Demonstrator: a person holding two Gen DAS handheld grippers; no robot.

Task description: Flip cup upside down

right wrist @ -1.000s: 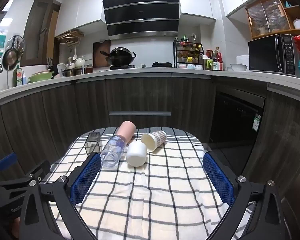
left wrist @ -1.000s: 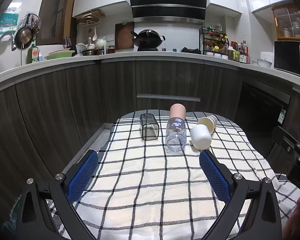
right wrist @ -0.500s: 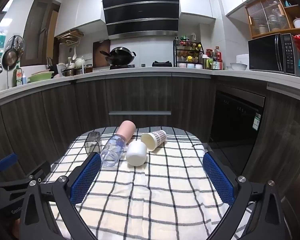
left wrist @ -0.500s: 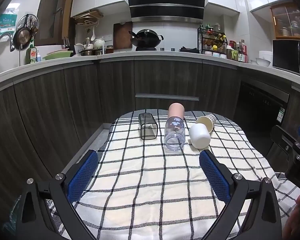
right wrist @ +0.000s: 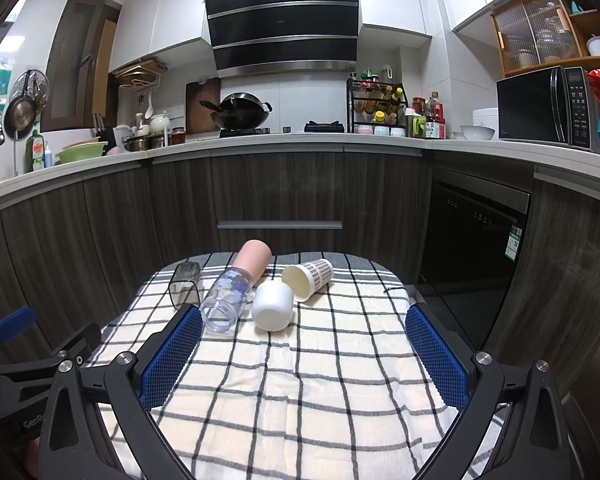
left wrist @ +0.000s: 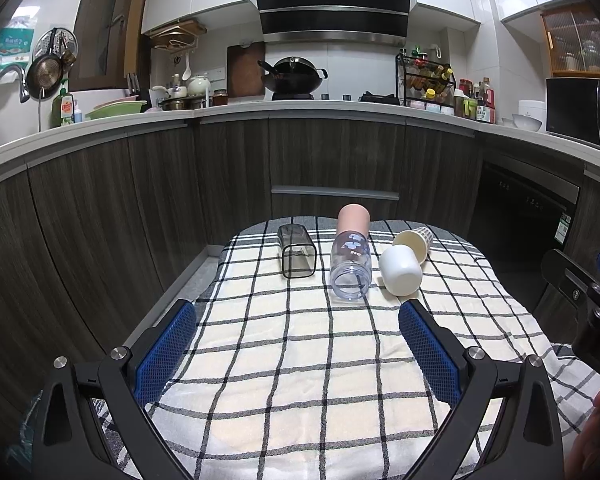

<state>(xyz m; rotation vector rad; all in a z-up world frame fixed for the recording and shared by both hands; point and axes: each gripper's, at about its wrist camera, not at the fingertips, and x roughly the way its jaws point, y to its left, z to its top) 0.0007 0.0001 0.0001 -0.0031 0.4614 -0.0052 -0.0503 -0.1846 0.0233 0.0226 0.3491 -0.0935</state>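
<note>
Several cups lie on their sides at the far end of a checked cloth [left wrist: 300,360] [right wrist: 320,380]. A dark square glass [left wrist: 296,252] [right wrist: 186,290] lies at the left. Beside it lies a clear bottle-cup with a pink base [left wrist: 351,264] [right wrist: 236,284], then a white cup [left wrist: 400,270] [right wrist: 273,306] and a checked paper cup [left wrist: 414,240] [right wrist: 308,280]. My left gripper [left wrist: 298,342] is open and empty, short of the cups. My right gripper [right wrist: 304,344] is open and empty, just short of the white cup.
The table stands in front of dark kitchen cabinets [left wrist: 332,160] with a dishwasher [right wrist: 472,248] at the right. The counter behind holds a wok [right wrist: 240,114], a spice rack and a microwave [right wrist: 548,106]. The other gripper shows at each view's side edge.
The left gripper has drifted slightly, so the cups sit a little higher in its view. The right view is almost unchanged. The cups have not moved.
</note>
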